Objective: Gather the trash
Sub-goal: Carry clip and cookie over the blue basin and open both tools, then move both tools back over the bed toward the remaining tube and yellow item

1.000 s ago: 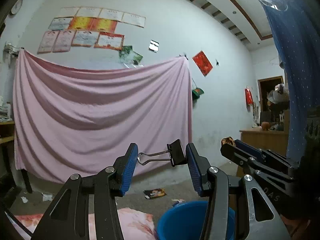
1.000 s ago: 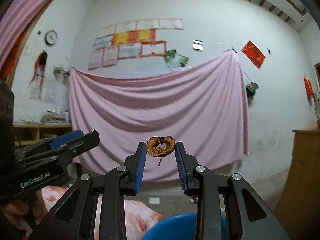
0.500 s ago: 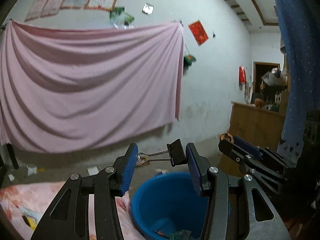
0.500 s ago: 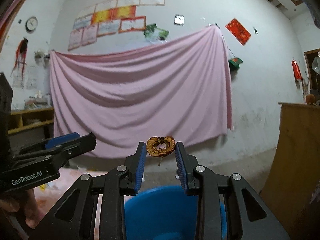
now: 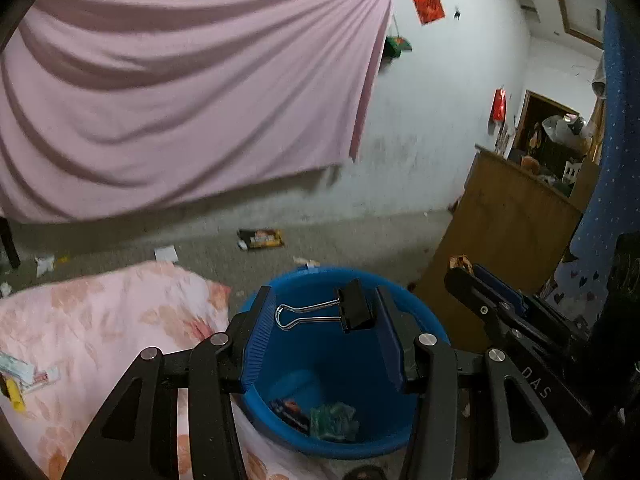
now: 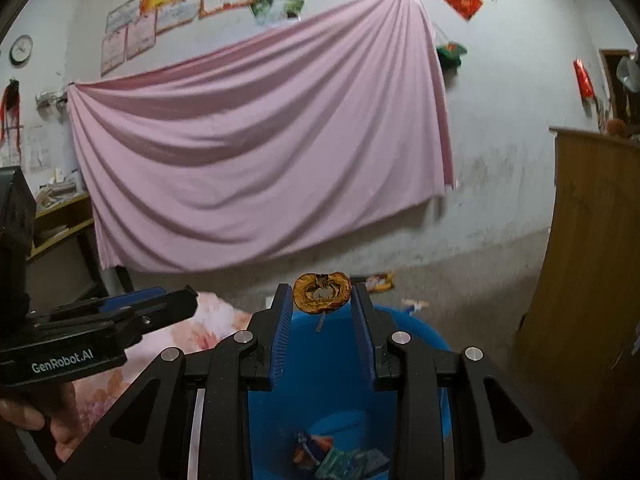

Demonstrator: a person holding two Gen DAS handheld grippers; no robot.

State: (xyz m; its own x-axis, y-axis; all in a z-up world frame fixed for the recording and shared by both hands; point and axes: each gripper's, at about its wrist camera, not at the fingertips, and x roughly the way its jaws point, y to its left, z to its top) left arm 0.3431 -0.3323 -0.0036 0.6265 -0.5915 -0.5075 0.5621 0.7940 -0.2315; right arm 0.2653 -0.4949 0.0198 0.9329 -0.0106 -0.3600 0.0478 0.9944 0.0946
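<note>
My left gripper [image 5: 322, 312] is shut on a black binder clip [image 5: 354, 311] whose wire handles point left; it hangs over the open blue bucket [image 5: 424, 320]. My right gripper [image 6: 322, 300] is shut on a dried orange fruit peel [image 6: 322, 294], held above the same blue bucket [image 6: 416, 332]. Wrappers [image 5: 316, 416] lie at the bucket's bottom. The right gripper [image 5: 466, 270] also shows in the left wrist view, at the right beside the bucket. In the right wrist view the left gripper [image 6: 176, 300] reaches in from the left, with a hand under it.
A pink floral cloth [image 5: 100, 320] covers a surface left of the bucket, with small wrappers [image 5: 24, 376] on it. Litter, including a dark packet [image 5: 260, 239], lies on the floor below a hanging pink sheet [image 5: 180, 80]. A wooden cabinet [image 5: 504, 232] stands right of the bucket.
Both grippers have tilted down and sunk toward the bucket, which now fills the lower middle of both views with its contents showing. Each grip is unchanged.
</note>
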